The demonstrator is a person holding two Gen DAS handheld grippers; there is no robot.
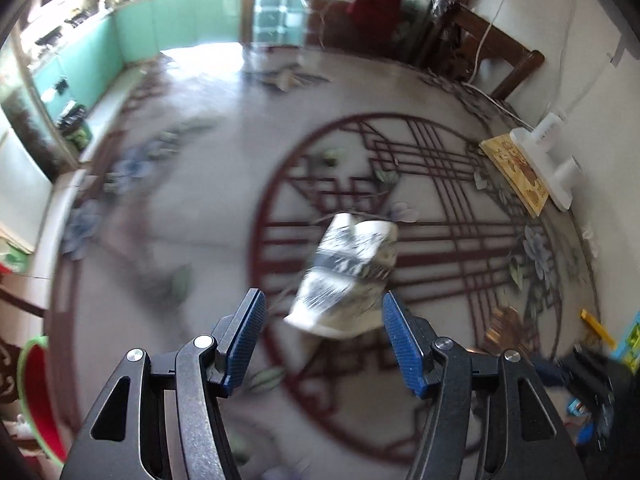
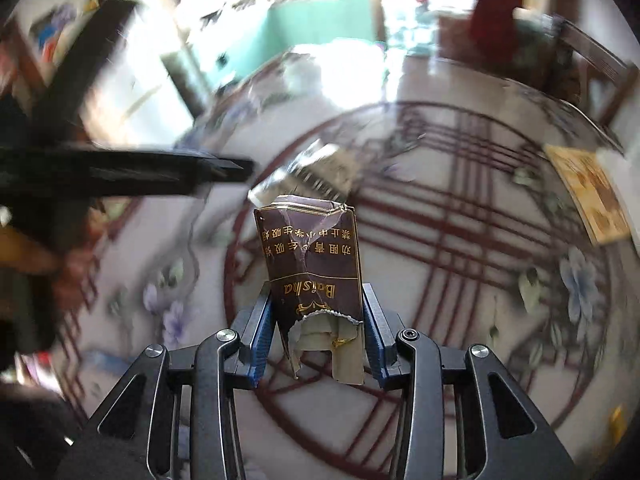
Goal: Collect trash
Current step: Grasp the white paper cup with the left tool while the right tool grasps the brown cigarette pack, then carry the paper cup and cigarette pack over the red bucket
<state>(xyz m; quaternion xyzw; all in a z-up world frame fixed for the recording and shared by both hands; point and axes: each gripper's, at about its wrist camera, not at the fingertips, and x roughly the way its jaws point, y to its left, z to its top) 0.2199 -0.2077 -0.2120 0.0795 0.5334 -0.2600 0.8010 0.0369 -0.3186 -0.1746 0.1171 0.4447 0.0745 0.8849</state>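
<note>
Two pieces of trash in play, both over a round glass-topped surface (image 1: 200, 208) printed with a dark red lattice ring and pale blue flowers. Glossy, hard, reflective; light from the far doorway glares off it.

Along its far right rim: a flat yellow patterned box (image 1: 516, 172) with a white plastic appliance (image 1: 548, 160) lying against it, parked out of the way. A wooden chair (image 1: 500, 60) stands behind.

Crumpled silvery-white wrapper (image 1: 344, 276), creased foil or plastic film with dark bands, lies on the surface just ahead of the left tongs (image 1: 322, 344). Those tongs stand about half open, blue ribbed pads either side of the wrapper's near end, gripping nothing. Judged: lined up to pinch it next. Picture is smeared, so contact cannot be confirmed.

Brown cigarette pack (image 2: 316, 268), thin card, gold lettering, torn ragged at its near end with pale inner paper showing, dented down the middle. Right tongs (image 2: 318, 332) have narrowed onto its two sides, pads pressing the card, pack standing up between them and lifted off the surface. Soft card; a hard squeeze would crush it further, no harm for trash.

No bin in view.
</note>
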